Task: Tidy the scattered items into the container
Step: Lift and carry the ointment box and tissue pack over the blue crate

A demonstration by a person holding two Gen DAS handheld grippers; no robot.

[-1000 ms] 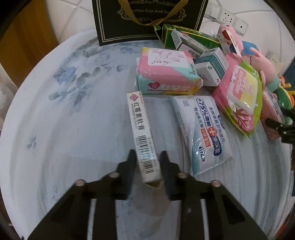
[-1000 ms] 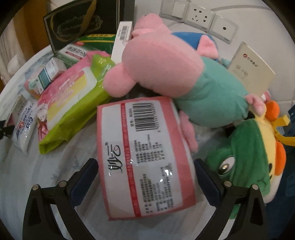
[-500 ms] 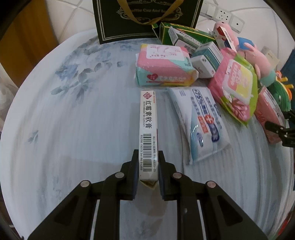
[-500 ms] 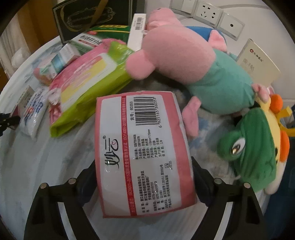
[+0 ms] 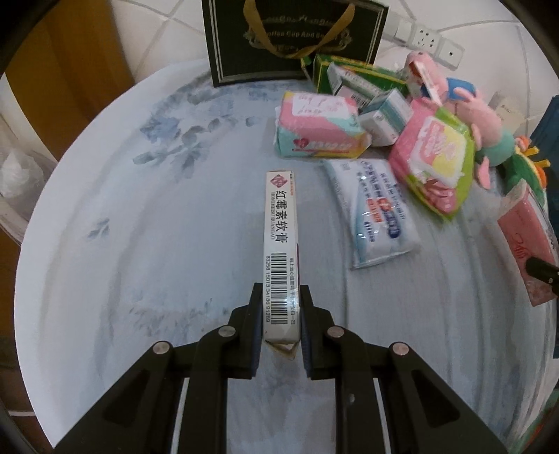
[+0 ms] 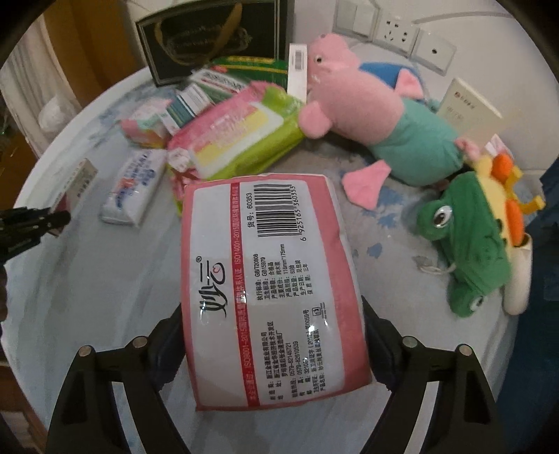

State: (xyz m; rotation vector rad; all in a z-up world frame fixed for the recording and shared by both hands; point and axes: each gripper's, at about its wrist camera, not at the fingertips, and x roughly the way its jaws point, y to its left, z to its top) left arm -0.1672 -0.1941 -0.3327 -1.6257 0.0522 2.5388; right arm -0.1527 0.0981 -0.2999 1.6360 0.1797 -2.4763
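Observation:
My left gripper [image 5: 280, 307] is shut on a long white ointment box [image 5: 280, 244], held lengthwise above the round floral table [image 5: 139, 244]. My right gripper [image 6: 272, 335] is shut on a pink tissue pack [image 6: 269, 279], lifted off the table; that pack also shows at the right edge of the left wrist view [image 5: 524, 241]. A black gift bag [image 5: 293, 38] stands upright at the back of the table; it also shows in the right wrist view [image 6: 213, 35].
On the table lie a pink-green wipes pack [image 5: 436, 164], a blue-white wipes pack [image 5: 377, 213], a pastel tissue pack [image 5: 318, 129], small medicine boxes [image 5: 384, 115], a pink pig plush [image 6: 377, 115] and a green frog plush [image 6: 464, 244]. Wall sockets [image 6: 394, 31] are behind.
The left gripper closed on the ointment box, straightened it and lifted it. The right gripper closed on the pink tissue pack and raised it back from the plush toys.

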